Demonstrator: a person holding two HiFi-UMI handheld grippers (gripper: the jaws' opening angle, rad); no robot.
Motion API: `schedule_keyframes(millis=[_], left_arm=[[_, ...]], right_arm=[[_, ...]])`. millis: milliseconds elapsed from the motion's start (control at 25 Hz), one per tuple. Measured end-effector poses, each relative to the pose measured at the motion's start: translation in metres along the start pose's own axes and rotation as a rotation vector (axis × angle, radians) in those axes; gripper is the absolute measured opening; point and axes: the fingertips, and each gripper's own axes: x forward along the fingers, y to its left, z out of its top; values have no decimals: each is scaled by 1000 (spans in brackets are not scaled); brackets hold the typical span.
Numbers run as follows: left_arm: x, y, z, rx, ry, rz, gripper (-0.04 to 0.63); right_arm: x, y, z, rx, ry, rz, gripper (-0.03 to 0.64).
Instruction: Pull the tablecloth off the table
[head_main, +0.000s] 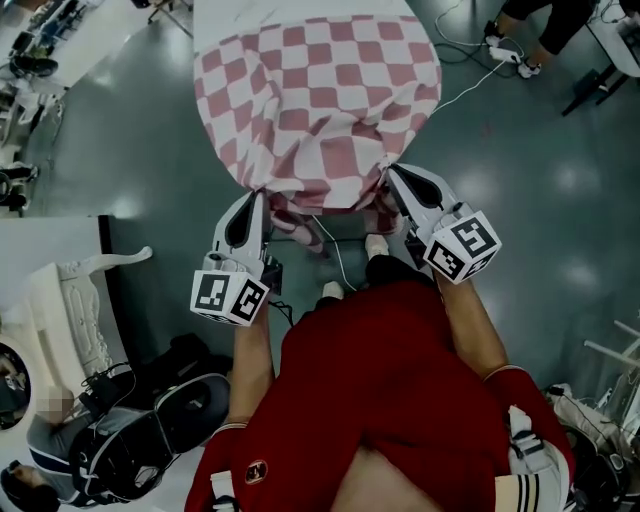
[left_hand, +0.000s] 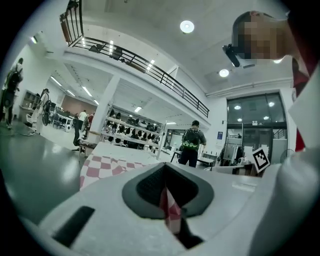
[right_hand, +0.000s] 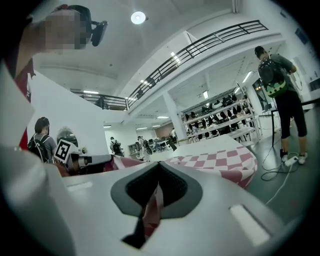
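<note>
The left gripper (head_main: 262, 196) and right gripper (head_main: 389, 170) each clamp a thin fold of checked tablecloth (head_main: 320, 100); an uneven tug could slip it free.

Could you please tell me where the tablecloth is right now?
In the head view the tablecloth drapes over the near end of the table at top centre. Its near edge is pinched by the left tongs and the right tongs.

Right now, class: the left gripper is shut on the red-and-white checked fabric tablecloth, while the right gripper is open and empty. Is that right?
No. The right gripper is also shut on the red-and-white checked fabric tablecloth, as the right gripper view shows; the rest holds.
</note>
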Motion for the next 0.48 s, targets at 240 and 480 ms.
schedule_keyframes(millis=[240, 480], left_arm=[[-72, -14, -36, 24, 4, -102, 8], [-121, -48, -47, 3, -26, -175, 8]], right_arm=[[-42, 44, -47, 28, -41, -101, 12], [-109, 69, -72, 75, -53, -197, 12]])
